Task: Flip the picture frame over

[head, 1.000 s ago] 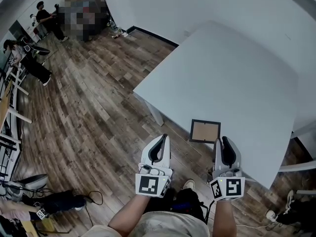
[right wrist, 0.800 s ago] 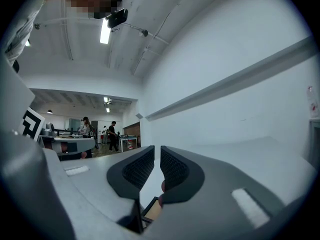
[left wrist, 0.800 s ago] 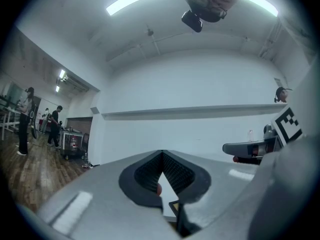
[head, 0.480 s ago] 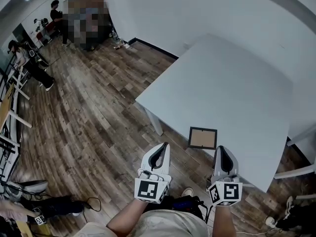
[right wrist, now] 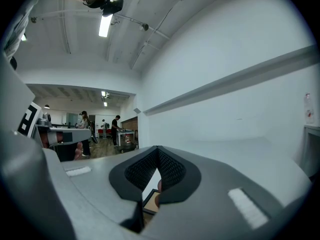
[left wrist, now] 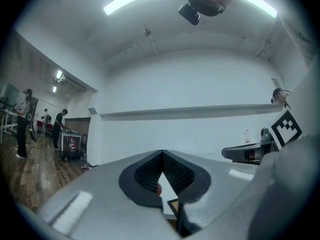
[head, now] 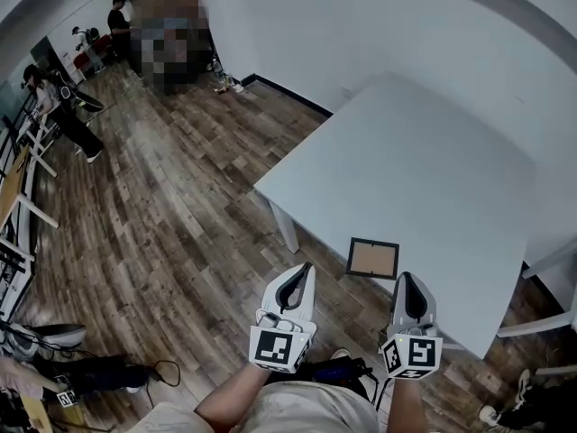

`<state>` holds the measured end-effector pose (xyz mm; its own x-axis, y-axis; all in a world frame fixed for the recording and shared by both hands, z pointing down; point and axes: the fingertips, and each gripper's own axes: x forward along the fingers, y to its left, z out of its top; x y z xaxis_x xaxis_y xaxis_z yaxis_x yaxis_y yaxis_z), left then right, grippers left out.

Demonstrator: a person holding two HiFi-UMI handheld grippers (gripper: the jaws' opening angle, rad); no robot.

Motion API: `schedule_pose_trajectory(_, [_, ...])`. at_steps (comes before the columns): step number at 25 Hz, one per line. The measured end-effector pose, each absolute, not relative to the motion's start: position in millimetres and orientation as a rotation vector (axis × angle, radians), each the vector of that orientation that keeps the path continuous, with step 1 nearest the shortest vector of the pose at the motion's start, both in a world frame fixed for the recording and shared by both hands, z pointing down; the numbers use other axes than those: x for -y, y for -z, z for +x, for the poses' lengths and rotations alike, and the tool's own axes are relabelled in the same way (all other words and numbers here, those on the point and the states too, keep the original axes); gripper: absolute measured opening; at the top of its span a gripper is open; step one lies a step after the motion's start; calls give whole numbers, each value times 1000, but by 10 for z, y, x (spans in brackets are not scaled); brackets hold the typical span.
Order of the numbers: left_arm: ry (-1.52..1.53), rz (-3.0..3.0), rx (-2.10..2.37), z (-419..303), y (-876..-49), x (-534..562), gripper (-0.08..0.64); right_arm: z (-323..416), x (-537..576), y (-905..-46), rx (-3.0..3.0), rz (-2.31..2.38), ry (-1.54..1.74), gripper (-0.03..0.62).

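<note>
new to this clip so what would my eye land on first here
The small dark picture frame with a tan centre stands out first, lying flat and alone near the near edge of the big white table. Next come the left gripper and right gripper, held just short of it, both shut and empty.

A big white table [head: 424, 179] is seen at the right of the picture, set on a brown wood floor [head: 171, 197]. One small frame [head: 372, 258], dark at the rim and brown in the middle, is laid flat on it, near the table's lower edge.
</note>
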<state>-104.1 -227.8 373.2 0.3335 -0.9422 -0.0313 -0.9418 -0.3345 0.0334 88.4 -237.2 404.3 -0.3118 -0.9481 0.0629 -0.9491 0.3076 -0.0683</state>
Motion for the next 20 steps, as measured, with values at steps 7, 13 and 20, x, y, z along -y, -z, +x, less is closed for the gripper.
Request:
schedule_pose_trajectory(7, [86, 2555, 1814, -1056, -3740, 2259, 0, 914, 2354, -4052, 2527, 1844, -150, 21])
schedule_pose_trajectory(13, [98, 2528, 1827, -1122, -3757, 2280, 0, 910, 2373, -4065, 2522, 1854, -138, 21])
schedule_pose_trajectory(20, [90, 2524, 1839, -1143, -3818, 2278, 0, 949, 2362, -4070, 2510, 1854, -136, 21])
